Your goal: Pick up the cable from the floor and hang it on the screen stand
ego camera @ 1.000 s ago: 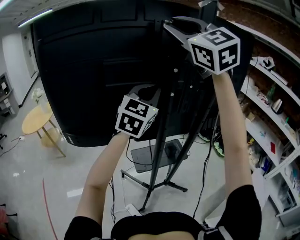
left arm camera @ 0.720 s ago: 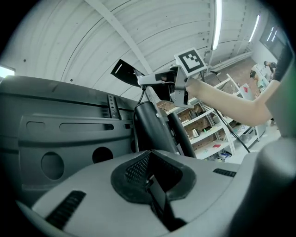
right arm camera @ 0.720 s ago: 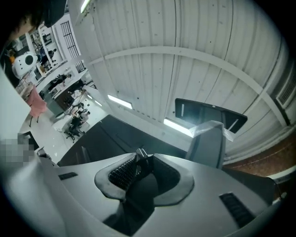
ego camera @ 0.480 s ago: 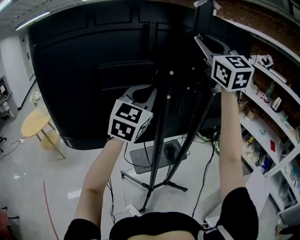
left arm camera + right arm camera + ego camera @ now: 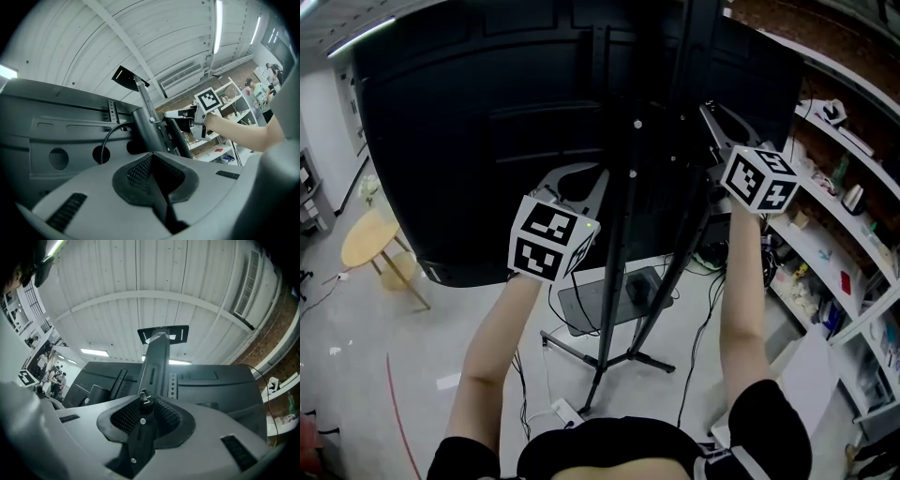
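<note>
The black screen (image 5: 478, 131) fills the view ahead, carried by its dark stand (image 5: 617, 281). A thin black cable (image 5: 108, 138) arcs from the stand's pole (image 5: 149, 136) down behind my left gripper (image 5: 153, 157). This left gripper (image 5: 598, 175) sits against the pole; only a narrow dark slot shows between its jaws, and what fills it is unclear. My right gripper (image 5: 710, 112) is beside the stand's right strut. Its jaws have just been closing and still stand apart (image 5: 145, 397), with a black screw-studded bar of the stand showing in the gap.
Wall shelves (image 5: 853, 234) with small items run along the right. A round wooden table (image 5: 370, 239) stands at the left. Below are the stand's tripod feet (image 5: 652, 361), a grey tray (image 5: 605, 305), loose cables and a white power strip (image 5: 562, 411).
My right gripper came down from the top of the stand, moved right and rolled. My left gripper stayed almost where it was by the pole.
</note>
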`<state>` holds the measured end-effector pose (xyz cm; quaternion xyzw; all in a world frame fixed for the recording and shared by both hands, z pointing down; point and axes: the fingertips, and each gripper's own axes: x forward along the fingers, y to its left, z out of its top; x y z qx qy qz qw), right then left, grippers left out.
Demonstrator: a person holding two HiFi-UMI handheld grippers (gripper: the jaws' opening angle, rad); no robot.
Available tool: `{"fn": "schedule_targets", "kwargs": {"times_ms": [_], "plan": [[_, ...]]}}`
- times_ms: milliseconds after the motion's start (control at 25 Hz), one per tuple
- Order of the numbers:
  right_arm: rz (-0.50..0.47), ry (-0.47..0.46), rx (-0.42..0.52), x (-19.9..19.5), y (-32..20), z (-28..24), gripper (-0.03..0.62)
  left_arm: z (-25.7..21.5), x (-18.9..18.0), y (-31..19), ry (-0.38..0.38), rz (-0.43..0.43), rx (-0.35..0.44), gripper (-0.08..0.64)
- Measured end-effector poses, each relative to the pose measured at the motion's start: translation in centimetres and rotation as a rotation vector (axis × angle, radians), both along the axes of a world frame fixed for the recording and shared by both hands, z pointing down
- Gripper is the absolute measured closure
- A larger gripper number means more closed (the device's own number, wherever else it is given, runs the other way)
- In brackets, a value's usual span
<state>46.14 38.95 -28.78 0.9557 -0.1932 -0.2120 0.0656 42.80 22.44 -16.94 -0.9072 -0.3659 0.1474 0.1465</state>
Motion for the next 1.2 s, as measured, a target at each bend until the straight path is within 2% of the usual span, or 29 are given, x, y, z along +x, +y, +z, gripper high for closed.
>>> {"fn": "schedule_targets", "kwargs": {"times_ms": [280, 480, 640, 920, 1200], "plan": [[-0.047, -0.025, 0.07, -0.7, -0.2, 3.5, 0.486, 2.1, -1.1, -1.1, -0.003, -0.025, -0.009, 0.552], [-0.031, -0.062, 0.054, -0.6, -0.5, 6.5, 0.494, 3.4, -2.1, -1.5, -0.006, -0.035, -0.014, 0.552], [-0.065, -0.091, 0.077, -0.6, -1.9, 8.9, 0.494, 4.7, -2.8, -1.8, -0.025, -0.034, -0.017, 0.552], [-0.105, -0.094, 0.089, -1.5, -4.6, 10.5, 0.495, 6.6, -4.0, -2.5, -0.045, -0.033, -0.023, 0.552], [-0.082, -0.084, 0.117, -1.7, -4.3, 10.5, 0.494, 7.5, -5.1, -3.0, -0.056, -0.037, -0.022, 0.552]]}}
